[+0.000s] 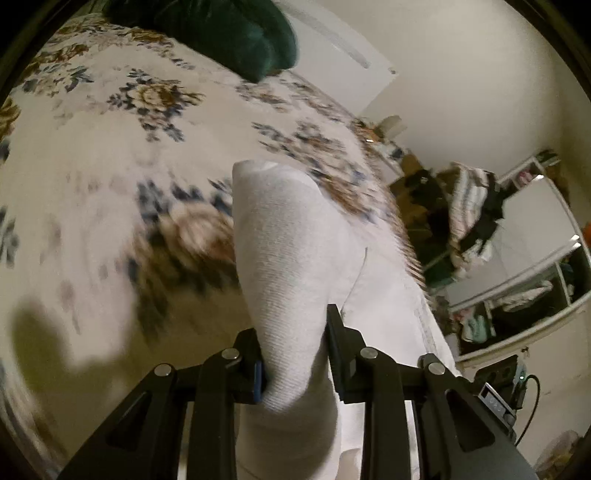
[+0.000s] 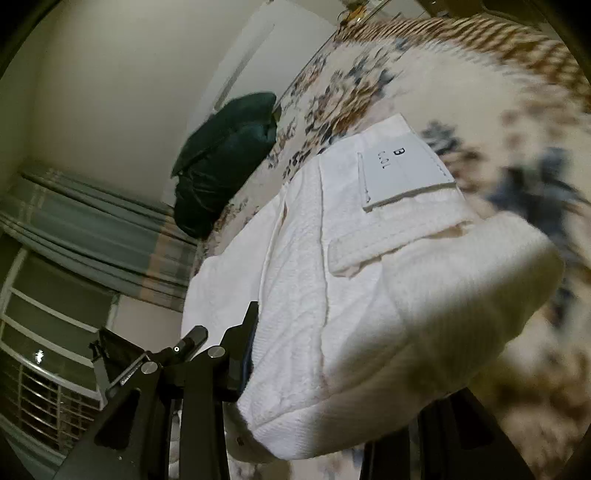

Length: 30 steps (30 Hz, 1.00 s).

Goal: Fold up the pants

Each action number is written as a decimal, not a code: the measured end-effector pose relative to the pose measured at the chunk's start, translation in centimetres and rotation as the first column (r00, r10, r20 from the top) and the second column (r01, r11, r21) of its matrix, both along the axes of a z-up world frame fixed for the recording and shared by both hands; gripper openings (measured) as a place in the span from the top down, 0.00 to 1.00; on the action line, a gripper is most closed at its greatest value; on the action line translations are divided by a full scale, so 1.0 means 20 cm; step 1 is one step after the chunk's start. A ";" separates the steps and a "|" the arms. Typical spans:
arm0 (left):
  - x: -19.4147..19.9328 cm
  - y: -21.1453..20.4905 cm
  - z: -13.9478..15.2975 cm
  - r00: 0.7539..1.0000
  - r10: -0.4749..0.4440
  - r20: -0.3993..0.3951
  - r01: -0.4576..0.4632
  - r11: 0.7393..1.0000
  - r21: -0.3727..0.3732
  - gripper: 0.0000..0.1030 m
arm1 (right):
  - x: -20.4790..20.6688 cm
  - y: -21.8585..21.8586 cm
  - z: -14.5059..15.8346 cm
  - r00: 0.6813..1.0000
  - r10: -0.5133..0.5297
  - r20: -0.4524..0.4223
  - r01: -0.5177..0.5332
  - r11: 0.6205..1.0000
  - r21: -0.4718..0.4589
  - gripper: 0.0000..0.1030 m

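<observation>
The white pants (image 1: 291, 258) hang bunched between the jaws of my left gripper (image 1: 295, 350), which is shut on the cloth above the flowered bedspread (image 1: 92, 155). In the right wrist view the waistband of the white pants (image 2: 369, 277), with a white label patch (image 2: 399, 166) and a belt loop, is lifted over the bed. My right gripper (image 2: 332, 369) is shut on that thick waistband; its left finger (image 2: 247, 354) shows, the right one is hidden under the cloth.
A dark green cushion (image 1: 236, 33) (image 2: 225, 162) lies at the far end of the bed. Cluttered white shelves and piled clothes (image 1: 476, 221) stand beyond the bed's right side. A window with grey curtains (image 2: 74, 229) is at the left.
</observation>
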<state>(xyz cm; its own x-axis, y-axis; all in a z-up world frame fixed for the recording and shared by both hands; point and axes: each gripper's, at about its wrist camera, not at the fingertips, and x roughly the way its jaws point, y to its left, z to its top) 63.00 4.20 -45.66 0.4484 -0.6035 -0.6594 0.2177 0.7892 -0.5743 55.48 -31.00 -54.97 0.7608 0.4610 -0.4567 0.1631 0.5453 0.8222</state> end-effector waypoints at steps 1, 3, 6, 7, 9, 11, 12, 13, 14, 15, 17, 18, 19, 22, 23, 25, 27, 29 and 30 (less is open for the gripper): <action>0.08 0.02 -0.05 1.000 0.006 -0.016 -0.006 1.000 0.018 0.75 | 0.13 0.04 -0.05 1.000 0.013 -0.010 -0.013 1.000 -0.004 0.64; 0.22 0.06 -0.20 0.997 0.023 -0.072 -0.018 0.997 0.079 0.71 | 0.33 0.09 -0.18 0.996 0.028 -0.082 -0.029 1.000 -0.007 0.58; 0.30 0.12 -0.42 0.981 0.022 -0.195 0.006 0.990 0.140 0.58 | 0.51 0.15 -0.38 0.951 0.067 -0.302 -0.078 0.997 -0.024 0.47; 0.28 0.14 -0.45 0.980 0.011 -0.199 0.014 0.992 0.125 0.54 | 0.51 0.17 -0.41 0.940 0.081 -0.332 -0.102 0.994 -0.046 0.47; 0.23 0.17 -0.47 0.985 -0.007 -0.170 0.030 0.991 0.133 0.44 | 0.46 0.19 -0.40 0.942 0.095 -0.321 -0.136 0.985 -0.108 0.47; 0.18 0.19 -0.49 0.988 -0.021 -0.156 0.045 0.988 0.151 0.38 | 0.42 0.19 -0.41 0.927 0.098 -0.361 -0.168 0.971 -0.167 0.47; 0.17 0.20 -0.51 0.986 -0.023 -0.164 0.048 0.987 0.153 0.36 | 0.40 0.19 -0.42 0.921 0.096 -0.378 -0.170 0.971 -0.168 0.46; 0.16 0.21 -0.51 0.985 -0.015 -0.174 0.041 0.988 0.148 0.36 | 0.39 0.19 -0.42 0.915 0.089 -0.393 -0.168 0.971 -0.172 0.44; 0.15 0.21 -0.50 0.984 -0.006 -0.178 0.034 0.988 0.153 0.36 | 0.38 0.20 -0.41 0.910 0.079 -0.406 -0.170 0.966 -0.193 0.42; 0.13 0.19 -0.47 0.984 0.003 -0.177 0.031 0.982 0.188 0.36 | 0.39 0.21 -0.38 0.908 0.071 -0.413 -0.172 0.961 -0.214 0.41; 0.12 0.15 -0.40 0.986 0.025 -0.164 0.023 0.958 0.285 0.36 | 0.40 0.27 -0.30 0.892 0.051 -0.448 -0.204 0.932 -0.300 0.29; 0.10 0.12 -0.35 0.990 0.020 -0.142 0.028 0.943 0.331 0.38 | 0.42 0.29 -0.25 0.885 0.036 -0.465 -0.214 0.917 -0.337 0.26; 0.07 0.09 -0.30 0.994 0.010 -0.111 0.033 0.927 0.373 0.38 | 0.41 0.31 -0.19 0.885 0.019 -0.466 -0.220 0.898 -0.381 0.24; -0.07 -0.02 -0.18 0.999 -0.005 -0.049 0.030 0.861 0.508 0.20 | 0.35 0.39 -0.02 0.896 -0.036 -0.444 -0.221 0.829 -0.514 0.00; -0.11 -0.04 -0.14 0.999 -0.011 -0.032 0.026 0.842 0.539 0.14 | 0.32 0.41 0.03 0.901 -0.055 -0.430 -0.217 0.801 -0.558 0.00; -0.22 -0.06 -0.08 1.000 -0.016 0.002 0.012 0.828 0.561 0.10 | 0.26 0.45 0.13 0.909 -0.086 -0.407 -0.215 0.741 -0.637 0.00; -0.30 -0.06 -0.01 1.000 -0.002 0.020 -0.010 0.826 0.564 0.09 | 0.20 0.47 0.21 0.917 -0.094 -0.389 -0.210 0.712 -0.669 0.00; -0.36 -0.06 0.04 0.999 0.019 0.031 -0.033 0.818 0.574 0.09 | 0.11 0.49 0.31 0.923 -0.096 -0.372 -0.201 0.704 -0.681 0.00; -0.41 -0.07 0.09 0.998 0.034 0.043 -0.053 0.812 0.582 0.09 | 0.07 0.49 0.34 0.925 -0.097 -0.367 -0.198 0.702 -0.684 0.00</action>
<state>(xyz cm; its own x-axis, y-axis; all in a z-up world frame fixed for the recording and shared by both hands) 54.73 2.77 -43.84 0.4898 -0.0898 -0.8672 0.1843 0.9829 0.0023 56.89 -21.30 -48.11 0.4648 -0.0725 -0.8825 0.3094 0.9471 0.0852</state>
